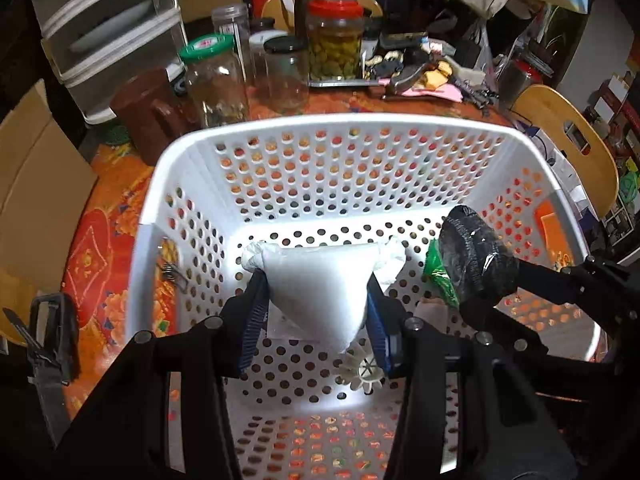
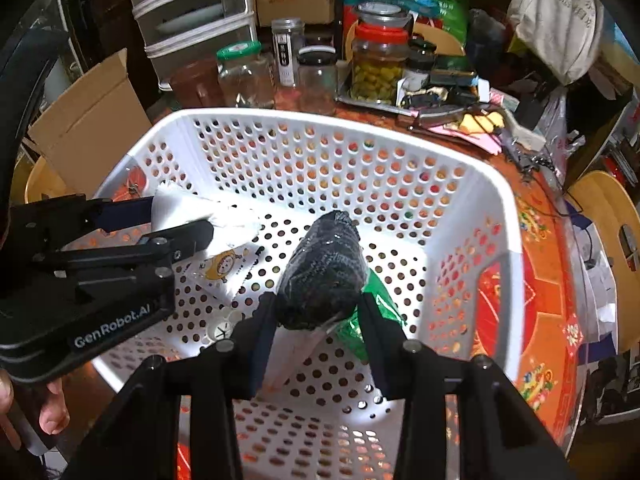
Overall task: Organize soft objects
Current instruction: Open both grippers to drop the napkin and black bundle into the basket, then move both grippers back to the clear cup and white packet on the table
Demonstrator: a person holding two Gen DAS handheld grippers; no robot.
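Observation:
A white perforated basket [image 1: 332, 124] [image 2: 344, 124] stands on the table. My left gripper [image 1: 316, 300] is shut on a white soft packet [image 1: 318, 288] and holds it inside the basket; the packet also shows in the right wrist view [image 2: 176, 204]. My right gripper [image 2: 316, 312] is shut on a black knitted bundle wrapped in clear film [image 2: 324, 272], held inside the basket at its right; it also shows in the left wrist view [image 1: 476, 256]. A green packet [image 2: 378, 312] and a white cartoon-printed packet [image 2: 224, 268] lie on the basket floor.
Glass jars [image 1: 218, 80] and a jar of green pickles [image 1: 334, 44] stand behind the basket on the orange patterned tablecloth [image 1: 100, 248]. A plastic drawer unit [image 1: 108, 32] and cardboard [image 1: 36, 184] are at the left. A wooden chair back [image 1: 568, 140] is at the right.

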